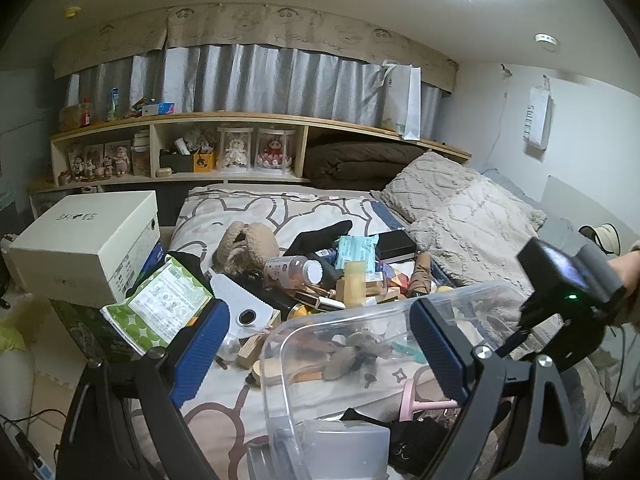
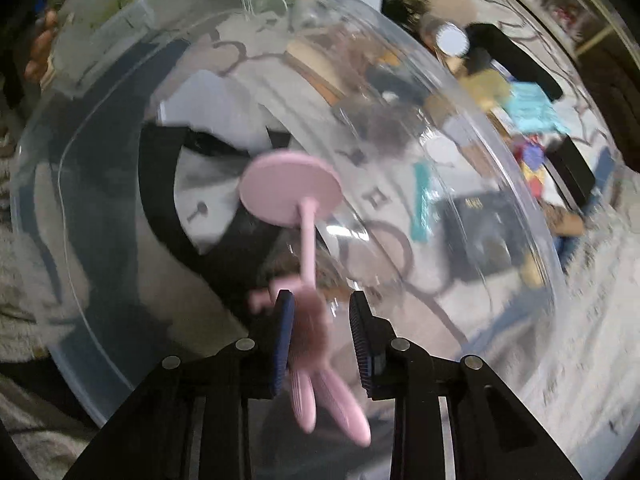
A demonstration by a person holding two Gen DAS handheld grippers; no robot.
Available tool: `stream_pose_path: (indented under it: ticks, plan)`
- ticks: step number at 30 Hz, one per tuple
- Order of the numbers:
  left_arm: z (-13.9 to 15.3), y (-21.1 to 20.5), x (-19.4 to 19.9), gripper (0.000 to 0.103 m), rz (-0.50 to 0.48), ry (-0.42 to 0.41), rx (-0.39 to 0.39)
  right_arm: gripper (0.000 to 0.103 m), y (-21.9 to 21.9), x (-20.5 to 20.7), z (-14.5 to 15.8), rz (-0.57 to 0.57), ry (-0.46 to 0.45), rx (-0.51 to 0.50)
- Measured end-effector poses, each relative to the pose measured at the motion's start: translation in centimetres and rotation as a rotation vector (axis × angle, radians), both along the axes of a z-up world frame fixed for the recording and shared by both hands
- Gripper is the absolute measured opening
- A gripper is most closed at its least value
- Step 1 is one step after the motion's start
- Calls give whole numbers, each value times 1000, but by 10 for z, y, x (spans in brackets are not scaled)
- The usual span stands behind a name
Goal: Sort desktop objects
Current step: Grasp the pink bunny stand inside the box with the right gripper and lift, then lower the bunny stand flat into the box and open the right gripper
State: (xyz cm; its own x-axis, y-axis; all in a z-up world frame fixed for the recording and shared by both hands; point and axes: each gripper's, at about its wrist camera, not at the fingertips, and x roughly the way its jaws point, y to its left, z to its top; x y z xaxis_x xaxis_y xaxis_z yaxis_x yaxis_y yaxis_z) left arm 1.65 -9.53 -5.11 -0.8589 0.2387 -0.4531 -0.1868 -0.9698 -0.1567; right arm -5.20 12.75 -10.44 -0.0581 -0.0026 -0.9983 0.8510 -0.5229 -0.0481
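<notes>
A clear plastic bin (image 1: 280, 360) sits on the bed in front of a pile of desktop clutter (image 1: 328, 276). My left gripper (image 1: 320, 348) is open, its blue-padded fingers (image 1: 200, 348) either side of the bin's near corner. My right gripper (image 2: 322, 312) hangs over the bin (image 2: 120, 320), jaws apart. A pink bunny-eared stand (image 2: 304, 240) lies between the fingers, blurred, touching the left pad; the right pad is clear of it. The pink stand (image 1: 420, 402) also shows inside the bin in the left wrist view, beside black items (image 1: 408, 440). The right gripper's body (image 1: 568, 300) is at the right.
A white shoe box (image 1: 88, 244) and a green wipes pack (image 1: 160, 304) lie at the left. A plush toy (image 1: 248, 244), a bottle (image 1: 296, 270), wooden blocks and a black box (image 1: 396, 245) are in the pile. A knit blanket (image 1: 460, 208) covers the right. Shelves line the back.
</notes>
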Motion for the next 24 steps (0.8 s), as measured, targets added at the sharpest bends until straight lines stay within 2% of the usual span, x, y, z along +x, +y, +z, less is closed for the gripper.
stream_pose_path:
  ticks: [5,7,9,11,15,18,24]
  plan:
    - [2,4,0,92,-2,0,-16,27,31,9,-30,-37,-35,112]
    - [4,3,1,92,2,4,-9,17,35,5,-48,-68,-63,135]
    - [5,2,3,92,-1,3,1,16,36,8,-58,-78,-123,108]
    - [5,2,3,92,2,2,-5,7,31,14,-65,-62,-183,77]
    - [7,0,5,92,12,2,-13,7,11,36,-77,15,-303,20]
    - [9,2,6,92,12,6,-16,7,4,39,-75,37,-298,-6]
    - [10,6,5,92,2,1,-28,7,10,13,-42,-60,-205,-135]
